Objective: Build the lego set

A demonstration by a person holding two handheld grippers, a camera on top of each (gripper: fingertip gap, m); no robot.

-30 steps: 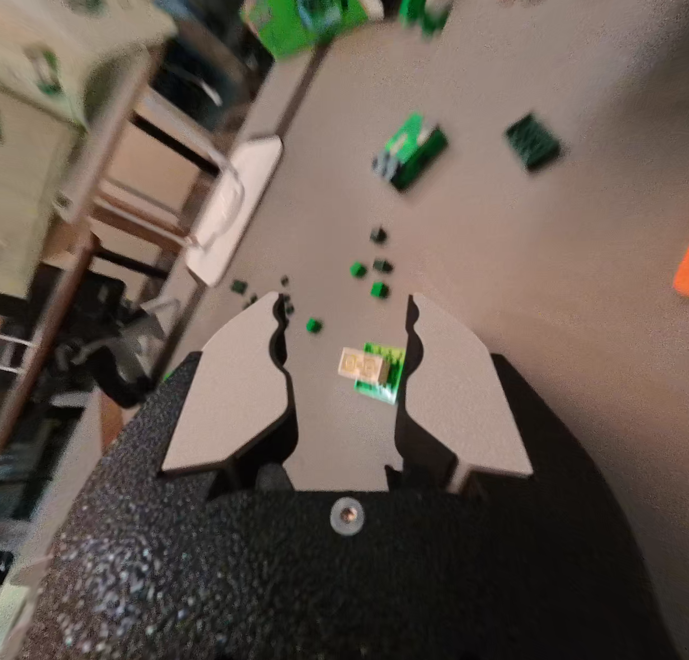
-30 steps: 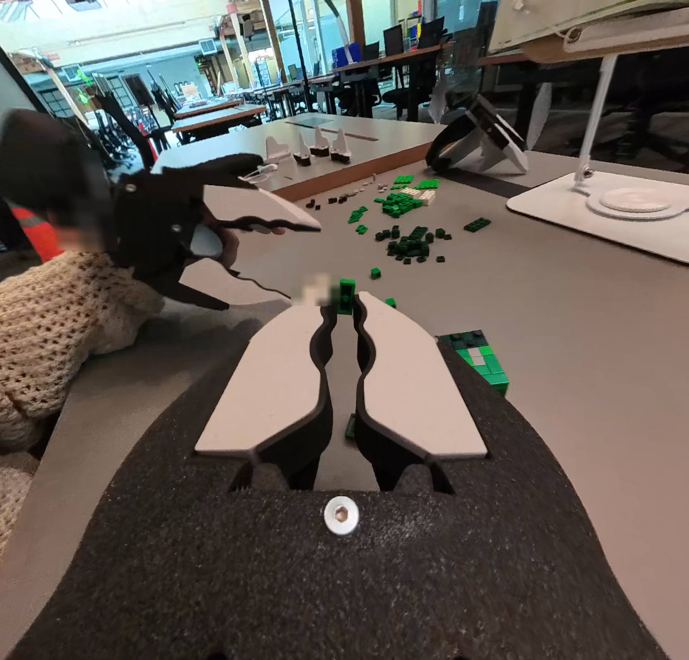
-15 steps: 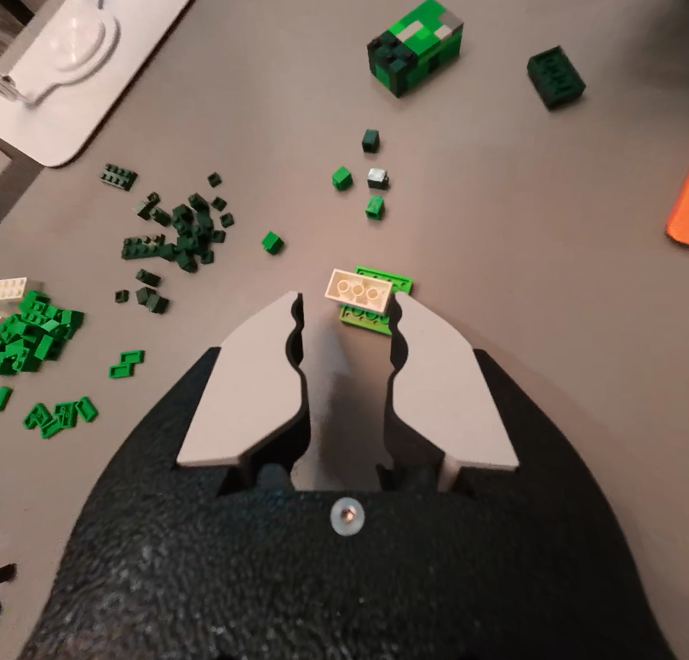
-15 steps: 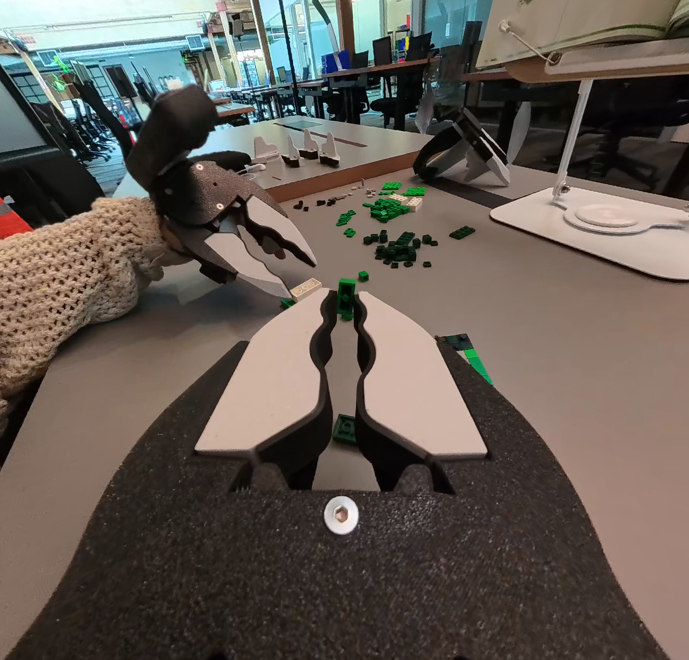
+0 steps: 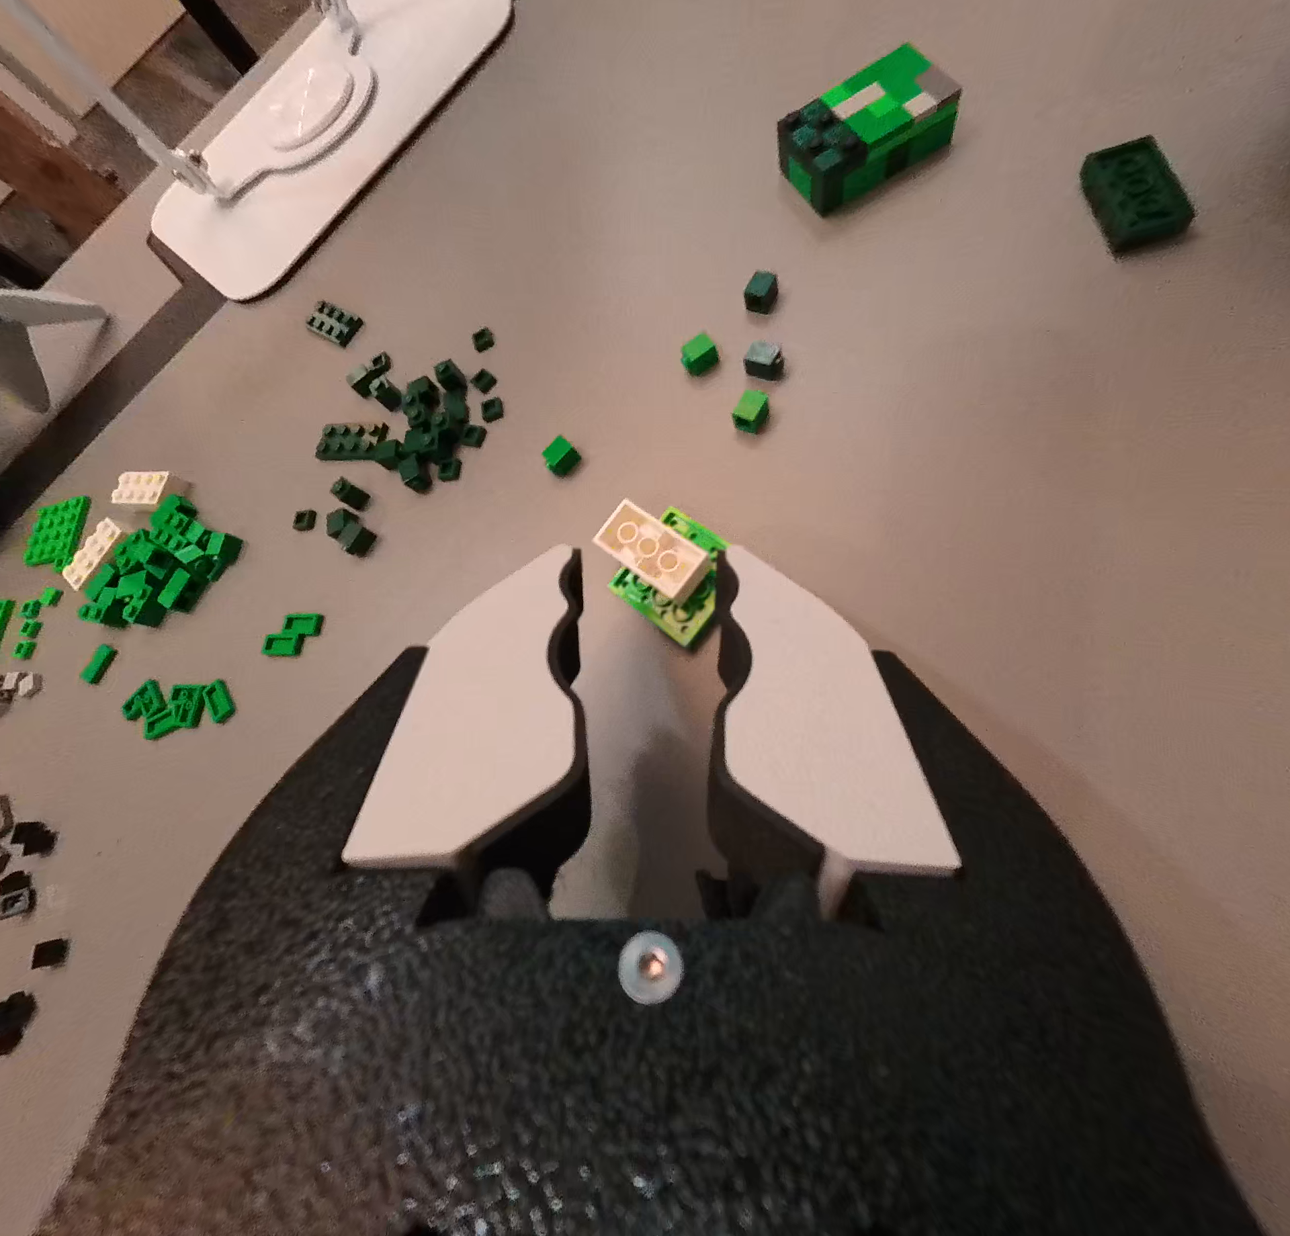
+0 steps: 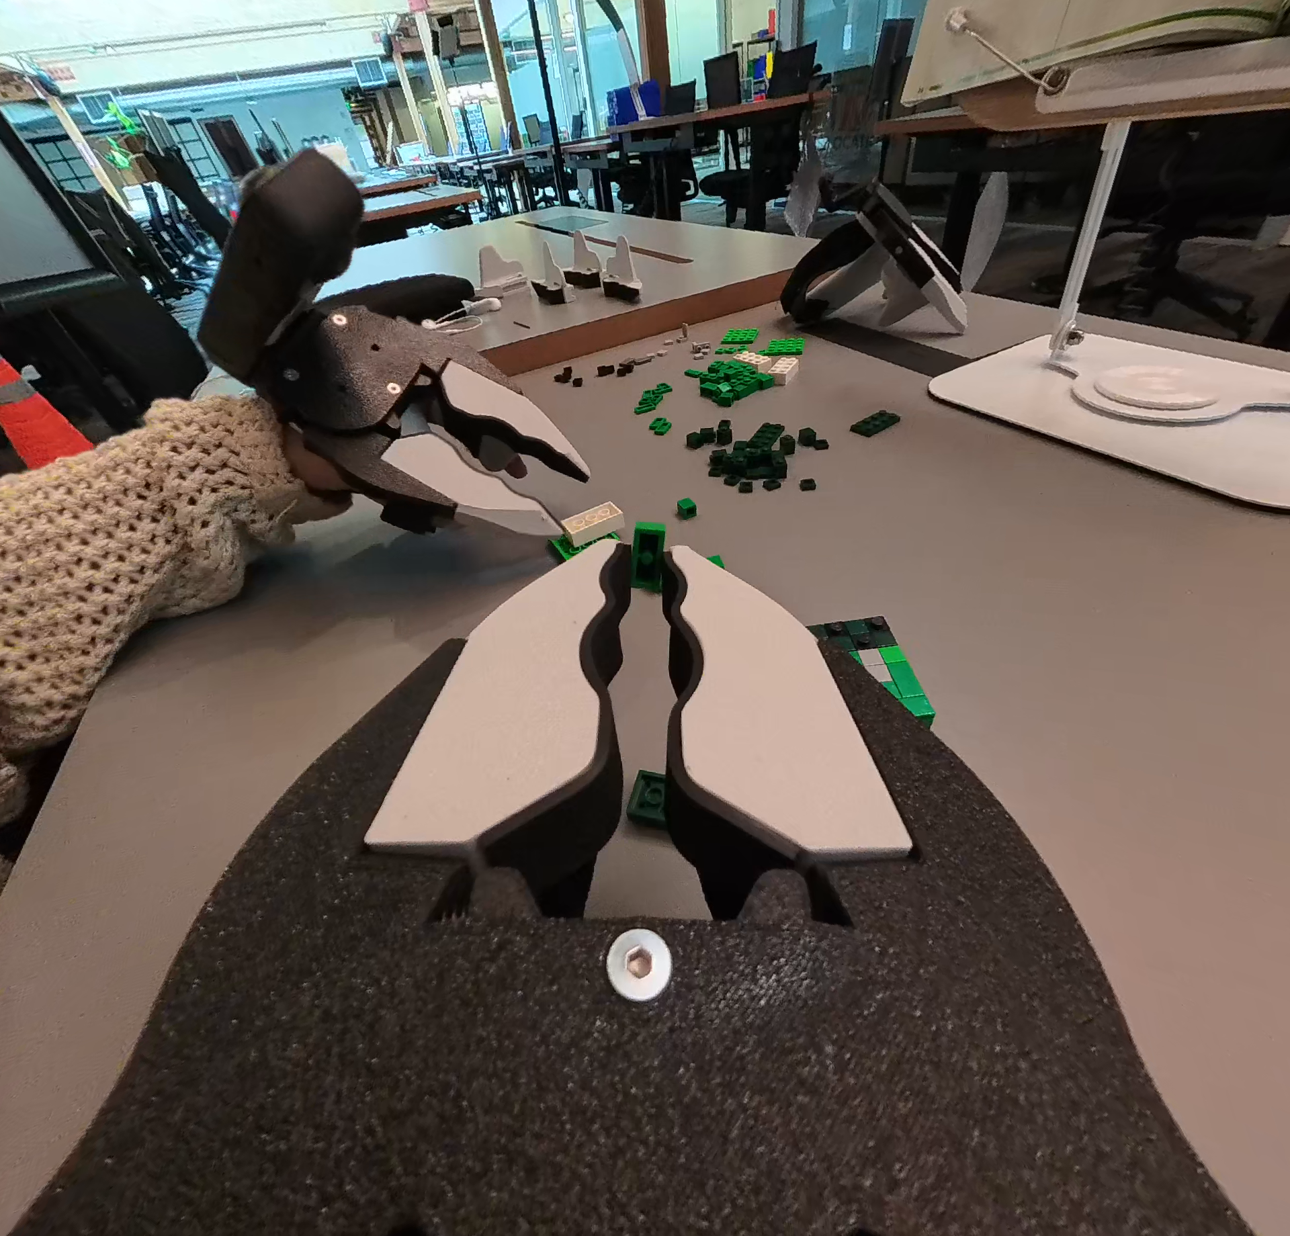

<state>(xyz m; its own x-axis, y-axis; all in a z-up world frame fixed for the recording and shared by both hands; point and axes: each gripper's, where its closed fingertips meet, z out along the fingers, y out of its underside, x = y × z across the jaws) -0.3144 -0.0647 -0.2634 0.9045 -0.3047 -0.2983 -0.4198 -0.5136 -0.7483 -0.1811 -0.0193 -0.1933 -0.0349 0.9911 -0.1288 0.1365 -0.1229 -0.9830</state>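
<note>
On the grey table [image 5: 977, 504], everything is placed from the white brick [image 5: 653, 559], which lay askew on a light green plate [image 5: 673, 613]. Far to its left sat a heap of bright green pieces [image 5: 150, 564], nearer left a dark green heap [image 5: 412, 428]. The left gripper [image 5: 649, 560] stood wide apart around the brick, gripping nothing. Up and right of the brick rested a half-built green block [image 5: 869, 131]. Just right of the brick, in the right wrist view, the right gripper [image 6: 646, 560] pinched an upright green piece [image 6: 648, 555] narrowly.
</note>
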